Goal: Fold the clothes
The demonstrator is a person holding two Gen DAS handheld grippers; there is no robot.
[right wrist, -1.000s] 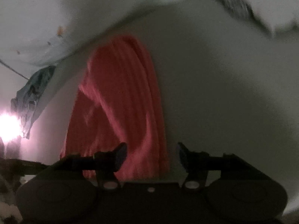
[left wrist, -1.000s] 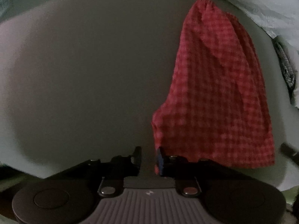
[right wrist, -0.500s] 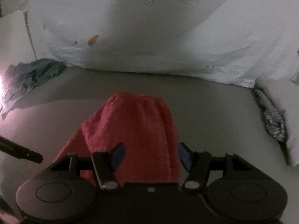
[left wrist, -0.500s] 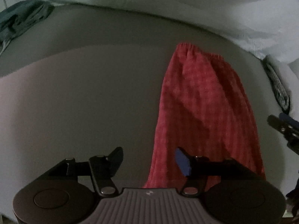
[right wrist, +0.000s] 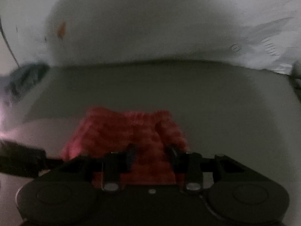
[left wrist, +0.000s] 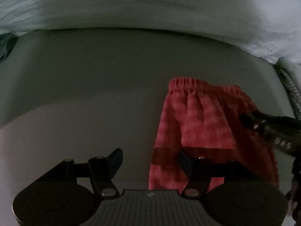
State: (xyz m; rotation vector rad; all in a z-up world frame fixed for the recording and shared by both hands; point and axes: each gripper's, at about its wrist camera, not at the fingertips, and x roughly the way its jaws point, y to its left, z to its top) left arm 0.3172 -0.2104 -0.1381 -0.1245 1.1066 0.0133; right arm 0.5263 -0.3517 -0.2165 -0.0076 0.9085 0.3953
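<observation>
A red checked cloth garment with a gathered elastic waistband (left wrist: 203, 116) lies flat on the pale grey surface, folded into a narrow strip with the waistband at the far end. It widens slightly toward the near end (the check pattern is blurred). The right wrist view shows it (right wrist: 120, 131) lengthwise, softly out of focus.

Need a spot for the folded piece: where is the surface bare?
Bare grey surface lies left of the red shorts, up to the white fabric behind. Crowded on the right: the right gripper over the shorts, and a checked garment at the edge.
</observation>
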